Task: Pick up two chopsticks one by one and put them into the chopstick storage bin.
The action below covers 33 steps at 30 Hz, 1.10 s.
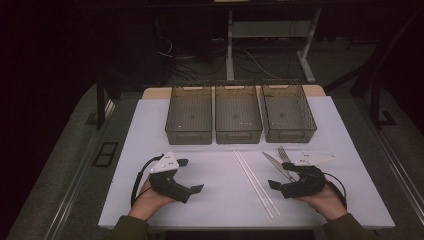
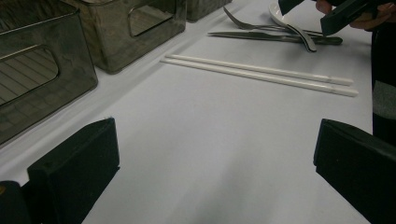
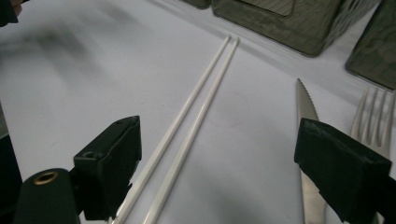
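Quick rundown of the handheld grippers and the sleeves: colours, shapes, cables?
Both are matte black. The left gripper and right gripper each have two blocky black jaws, a grey three-cornered plate with small dots on top, and a black cable looping behind. The right gripper's camera view shows a brass-coloured ring at one jaw's base. The sleeves look dark olive.

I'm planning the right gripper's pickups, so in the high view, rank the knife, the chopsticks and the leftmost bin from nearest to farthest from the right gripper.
1. Knife: just beside the right gripper, on its inner side.
2. Chopsticks: table centre, further left.
3. Leftmost bin: far back left.
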Tool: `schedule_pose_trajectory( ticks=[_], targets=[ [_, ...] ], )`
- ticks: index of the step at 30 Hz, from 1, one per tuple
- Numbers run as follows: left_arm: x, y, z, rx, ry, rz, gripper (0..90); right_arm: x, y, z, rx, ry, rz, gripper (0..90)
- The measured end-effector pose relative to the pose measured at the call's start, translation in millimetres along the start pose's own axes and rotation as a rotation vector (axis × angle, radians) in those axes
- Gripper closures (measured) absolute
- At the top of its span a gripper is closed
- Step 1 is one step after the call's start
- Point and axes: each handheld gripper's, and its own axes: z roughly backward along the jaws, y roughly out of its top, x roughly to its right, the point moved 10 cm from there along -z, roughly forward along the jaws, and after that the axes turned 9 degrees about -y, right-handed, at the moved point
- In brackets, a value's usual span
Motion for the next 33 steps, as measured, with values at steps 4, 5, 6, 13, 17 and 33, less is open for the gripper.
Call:
schedule_pose_trajectory(
  ticks=[4,5,6,13,17,33],
  targets=[
    [0.2,-0.4,-0.6,-0.001,-0.002,0.003,0.0,-3.9,-0.1,-4.3,-0.012,0.007,0.003,15.0],
    [0.0,-0.8,-0.5,-0.005,-0.003,0.0,0.0,-4.5,0.0,-5.6,-0.014,0.007,0.005,15.1],
    [0.0,-1.0,-0.4,-0.006,-0.003,0.001,0.0,-5.7,0.2,-6.7,-0.016,0.011,0.005,15.2],
    [-0.1,-1.0,-0.1,-0.005,-0.003,0.001,0.0,-14.6,0.0,-12.5,-0.045,0.026,0.008,19.7],
    [-0.2,-1.2,-0.1,-0.007,-0.004,0.001,0.0,-19.0,-0.9,-17.0,-0.061,0.034,0.019,24.1],
    [0.0,-1.8,0.0,-0.008,-0.008,0.006,0.0,-30.7,-13.0,-31.3,-0.169,0.018,0.064,53.8]
  ],
)
